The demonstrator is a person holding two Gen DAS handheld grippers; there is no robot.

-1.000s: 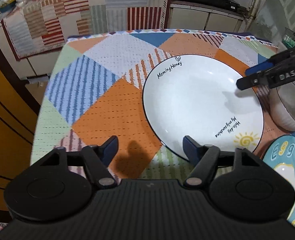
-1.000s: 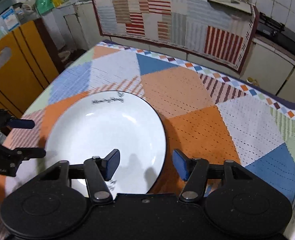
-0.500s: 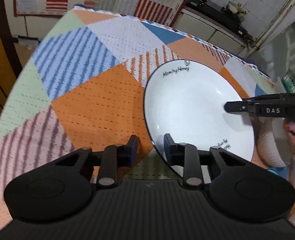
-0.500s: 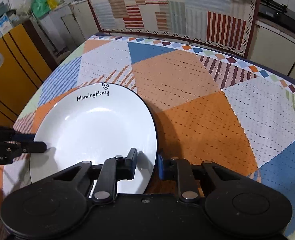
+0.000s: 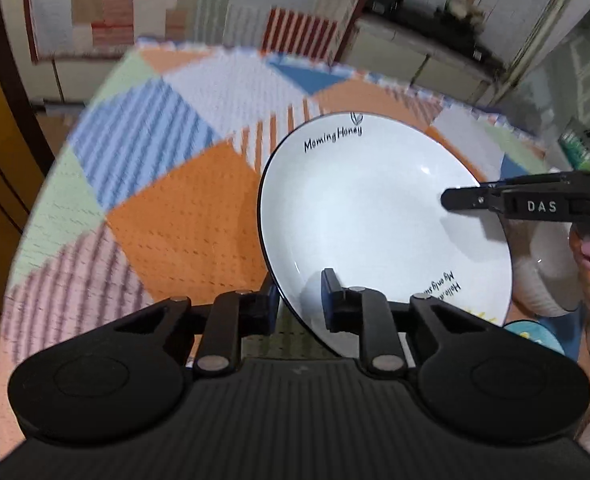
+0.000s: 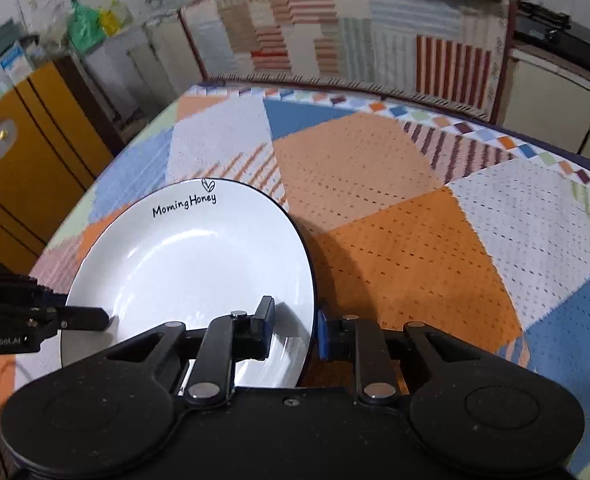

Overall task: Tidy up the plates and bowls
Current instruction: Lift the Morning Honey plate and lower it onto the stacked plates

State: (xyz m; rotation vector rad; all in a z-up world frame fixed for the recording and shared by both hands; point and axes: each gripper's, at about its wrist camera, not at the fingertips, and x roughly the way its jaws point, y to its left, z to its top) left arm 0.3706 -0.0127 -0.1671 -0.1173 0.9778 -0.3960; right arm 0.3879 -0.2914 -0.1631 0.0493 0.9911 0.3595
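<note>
A large white plate (image 5: 375,216) with a dark rim and "Morning Honey" lettering is held above the patchwork tablecloth (image 5: 167,208). My left gripper (image 5: 299,300) is shut on its near left rim. My right gripper (image 6: 295,324) is shut on the opposite rim, and the plate (image 6: 191,272) fills the left of the right wrist view. The right gripper also shows in the left wrist view (image 5: 451,200), and the left gripper in the right wrist view (image 6: 103,318). The plate is tilted.
A white bowl (image 5: 551,272) stands to the right, behind the plate, with a teal patterned plate (image 5: 543,338) below it. A yellow cabinet (image 6: 19,176) stands left of the table. Counters draped in patchwork cloth (image 6: 351,36) run along the back.
Both grippers closed on the plate's opposite rims, and the plate has come up off the table and tilted. Both views shifted upward.
</note>
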